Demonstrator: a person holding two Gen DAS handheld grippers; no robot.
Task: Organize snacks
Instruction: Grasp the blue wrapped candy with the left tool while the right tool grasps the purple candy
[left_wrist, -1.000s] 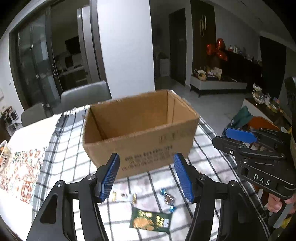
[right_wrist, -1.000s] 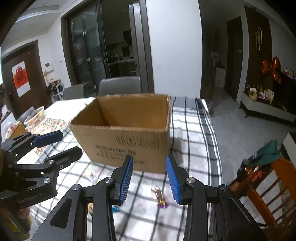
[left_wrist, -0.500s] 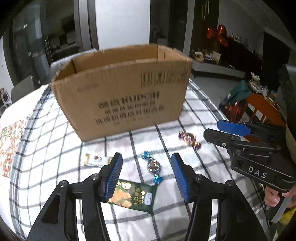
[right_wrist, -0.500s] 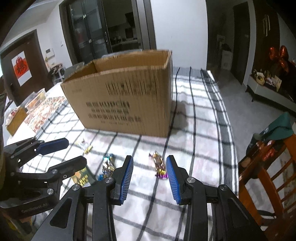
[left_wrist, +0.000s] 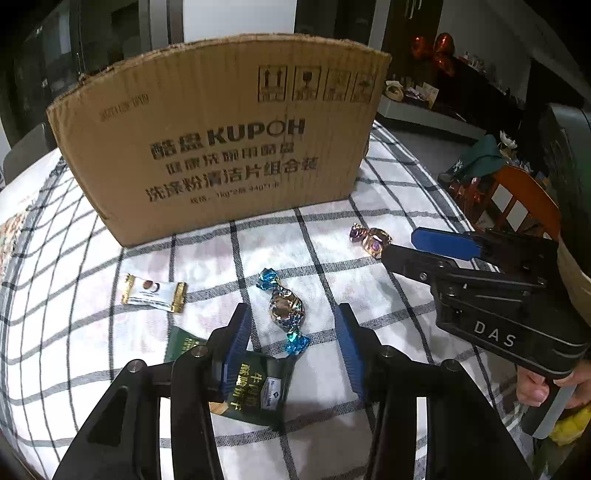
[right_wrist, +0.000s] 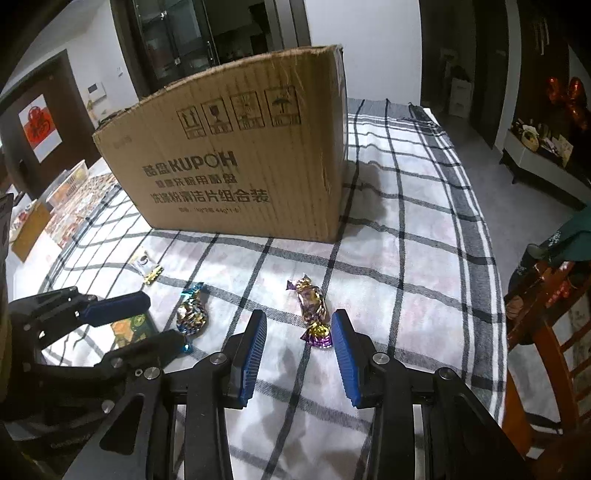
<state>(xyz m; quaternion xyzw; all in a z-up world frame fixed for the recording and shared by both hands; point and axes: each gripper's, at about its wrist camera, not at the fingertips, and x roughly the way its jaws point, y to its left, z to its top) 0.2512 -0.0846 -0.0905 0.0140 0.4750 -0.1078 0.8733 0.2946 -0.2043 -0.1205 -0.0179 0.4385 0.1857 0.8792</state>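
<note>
Barely begun: four snacks on the tabletop (right_wrist: 424, 258) near the cardboard box (left_wrist: 221, 140), left claw (left_wrist: 291, 339) wide open around the blue candy (left_wrist: 284, 310), right claw (right_wrist: 299, 343) open, empty, flanking the purple candy (right_wrist: 312, 306).

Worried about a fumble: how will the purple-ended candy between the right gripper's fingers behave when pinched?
The purple candy looks light and probably firm inside. Its shiny foil may slip, and the twisted ends would likely crumple. Lying flat, it seems unlikely to roll.
</note>
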